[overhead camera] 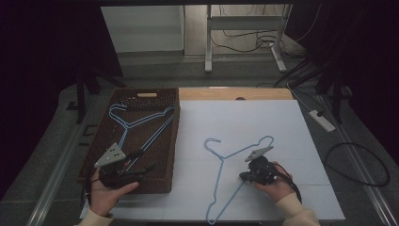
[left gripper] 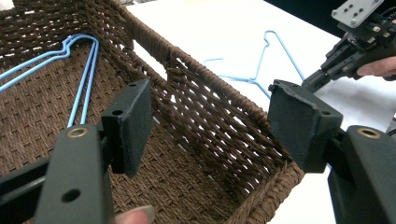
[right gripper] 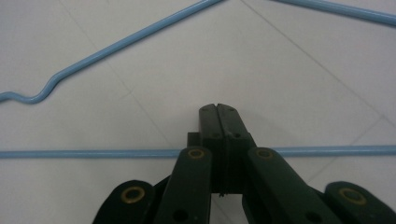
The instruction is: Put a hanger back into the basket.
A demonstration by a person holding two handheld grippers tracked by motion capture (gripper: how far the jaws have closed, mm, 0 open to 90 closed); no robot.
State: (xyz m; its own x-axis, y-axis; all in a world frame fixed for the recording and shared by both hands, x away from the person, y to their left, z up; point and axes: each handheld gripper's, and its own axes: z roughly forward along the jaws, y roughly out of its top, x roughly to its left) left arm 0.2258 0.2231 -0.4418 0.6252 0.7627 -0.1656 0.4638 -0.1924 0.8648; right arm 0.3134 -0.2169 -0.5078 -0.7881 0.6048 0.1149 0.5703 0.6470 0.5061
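High view: we hold the left gripper (overhead camera: 126,169) at about 8 o'clock on the table, over the near end of the wicker basket (overhead camera: 99,143). Its jaws are spread wide with nothing between them; in the left gripper view they straddle the basket's (left gripper: 219,116) near right wall without touching it. Two blue hangers (overhead camera: 141,123) lie inside the basket, hooks toward 11 o'clock.

Our right gripper (overhead camera: 244,175) sits at about 5 o'clock on the white sheet (overhead camera: 282,122), its tip pointing toward 9 o'clock. In the right gripper view its jaws are pressed together, pad against pad. The straight bar of the loose hanger (right gripper: 93,153) runs level just under the jaws; whether the bar is pinched below the pads we cannot tell, since the jaws hide that spot.

That hanger (overhead camera: 221,188) lies flat on the sheet at about 6 o'clock, just right of the basket. Its hook curls toward 11 o'clock, one shoulder reaches toward 1 o'clock past our right hand (overhead camera: 277,186), and the long bar slants down toward 7 o'clock at the sheet's near edge.
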